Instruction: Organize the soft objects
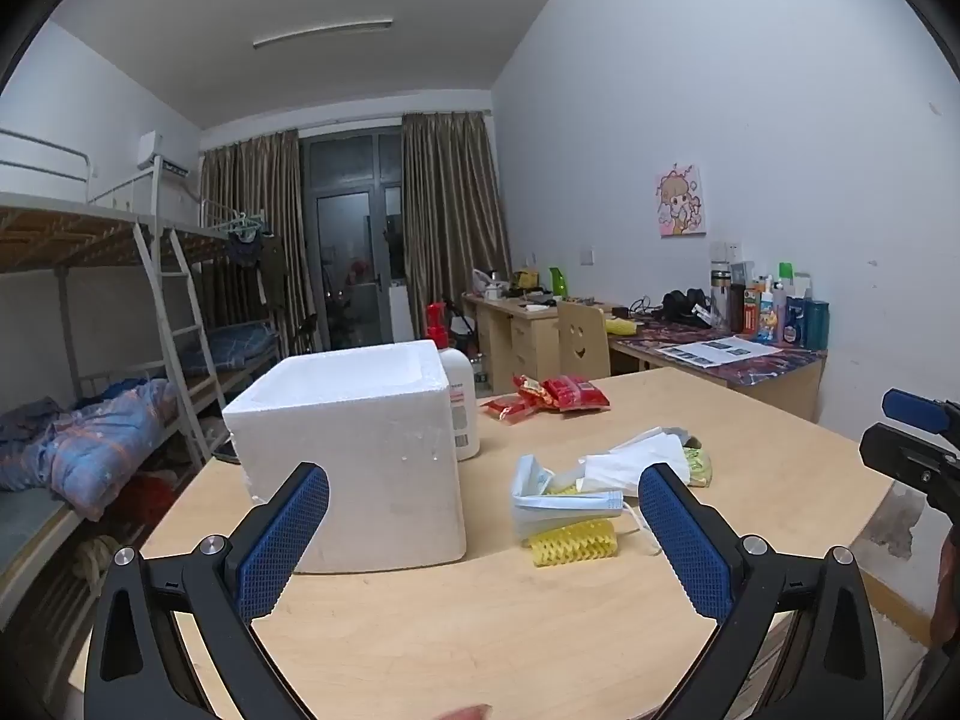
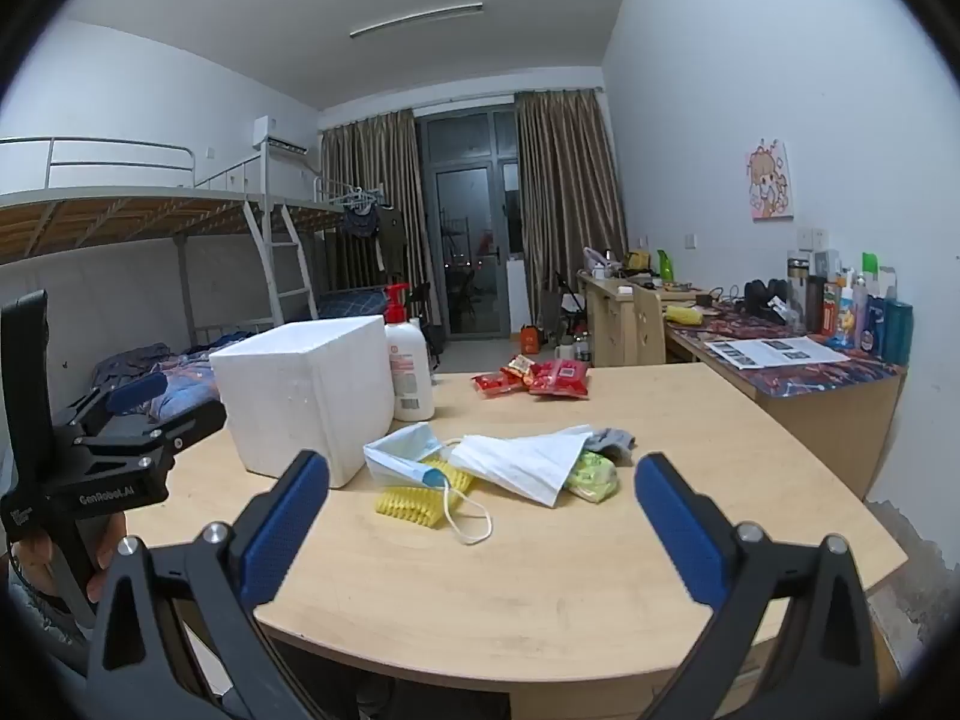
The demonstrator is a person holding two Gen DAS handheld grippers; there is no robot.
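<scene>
masks (image 2: 516,465) + yellow sponge (image 2: 414,501): heaped mid-table | foam box (image 2: 306,390): upright, just left

- The left hand-held gripper (image 1: 483,531) has a matt black frame with two angled black arms.
- Each finger (image 1: 282,540) carries a blue pad with a fine grid texture.
- Round silver screws sit at the arm joints.
- The right hand-held gripper (image 2: 482,522) looks the same.
- Seen from the right wrist, the left body bears white lettering, "GenRobot.AI".
</scene>
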